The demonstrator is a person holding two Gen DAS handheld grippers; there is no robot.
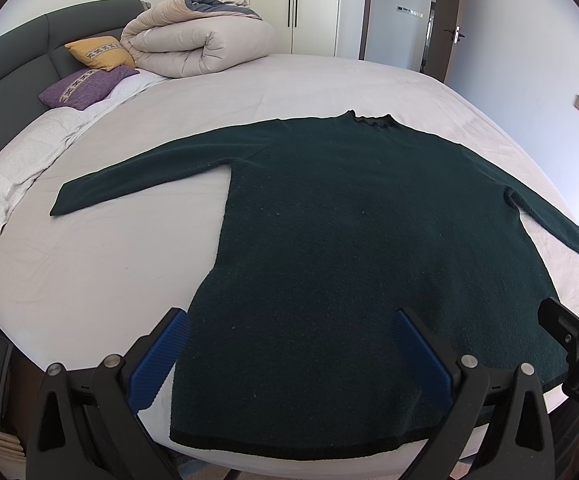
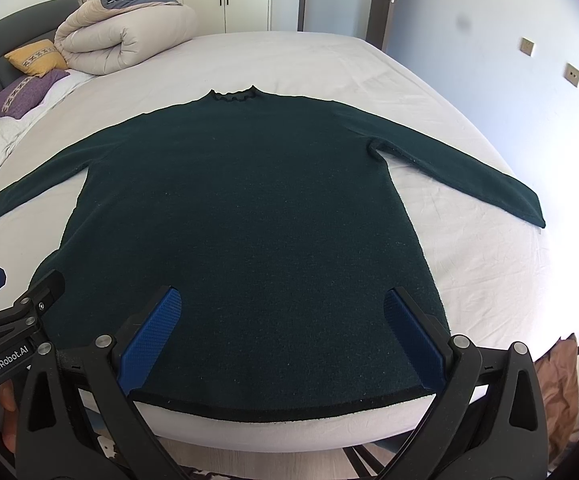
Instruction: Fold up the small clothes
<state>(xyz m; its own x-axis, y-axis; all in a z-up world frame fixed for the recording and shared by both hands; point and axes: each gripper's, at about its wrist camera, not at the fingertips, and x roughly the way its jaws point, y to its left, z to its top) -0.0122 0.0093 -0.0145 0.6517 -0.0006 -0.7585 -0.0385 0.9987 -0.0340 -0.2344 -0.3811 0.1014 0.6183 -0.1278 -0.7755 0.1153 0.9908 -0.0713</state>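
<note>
A dark green long-sleeved sweater (image 1: 349, 240) lies flat on the white bed (image 1: 249, 80), collar at the far end, both sleeves spread outward, hem at the near edge. It also shows in the right wrist view (image 2: 249, 220). My left gripper (image 1: 289, 316) is open and empty, hovering over the hem's left part. My right gripper (image 2: 283, 294) is open and empty over the hem's right part. The right gripper also shows at the left wrist view's right edge (image 1: 573, 332); the left gripper shows at the right wrist view's left edge (image 2: 13, 300).
A rolled beige duvet (image 1: 197, 44), a yellow cushion (image 1: 99, 52) and a purple cushion (image 1: 85, 86) lie at the bed's head on the far left, by a white pillow (image 1: 21, 168). Wardrobe doors (image 1: 273, 0) and a door stand behind. The bed edge (image 2: 289, 436) is just below the hem.
</note>
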